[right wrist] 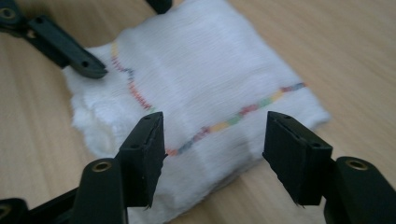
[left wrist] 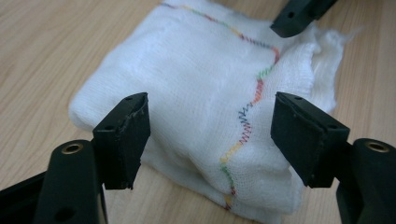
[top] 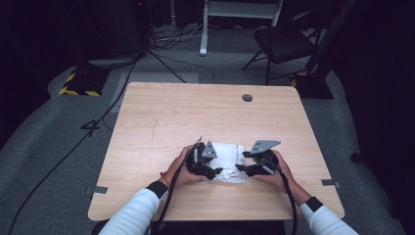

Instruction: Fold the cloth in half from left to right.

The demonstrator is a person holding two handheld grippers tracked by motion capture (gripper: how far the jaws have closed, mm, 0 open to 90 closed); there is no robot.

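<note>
High view: a person seated at the near edge of a light wooden table [top: 161, 112] holds 2 two-jaw grippers over a folded white cloth [top: 230, 161] that lies flat on the near middle of the tabletop. The left gripper [top: 211, 170] sits at the cloth's left edge and the right gripper [top: 243, 168] at its right edge, the 2 tools facing each other across the fabric. White sleeves with dark cuffs enter from the bottom. A round grommet [top: 247, 98] marks the far side of the table; a dark chair [top: 284, 41] stands on the floor beyond it.

Left gripper view: the left gripper [left wrist: 211, 135] has its jaws spread apart, the pads clear of the fabric on both sides. The white cloth [left wrist: 196, 93], a gauzy weave folded in several layers, lies between and beyond them, with a multicoloured stitched line [left wrist: 243, 126] running across it. A jaw tip of the other gripper rests at the cloth's far corner.

Right gripper view: the right gripper [right wrist: 215, 144] is likewise parted, gripping nothing; the cloth [right wrist: 201, 79] lies on the wood between and past its pads, the stitched line [right wrist: 233, 119] crossing it.
</note>
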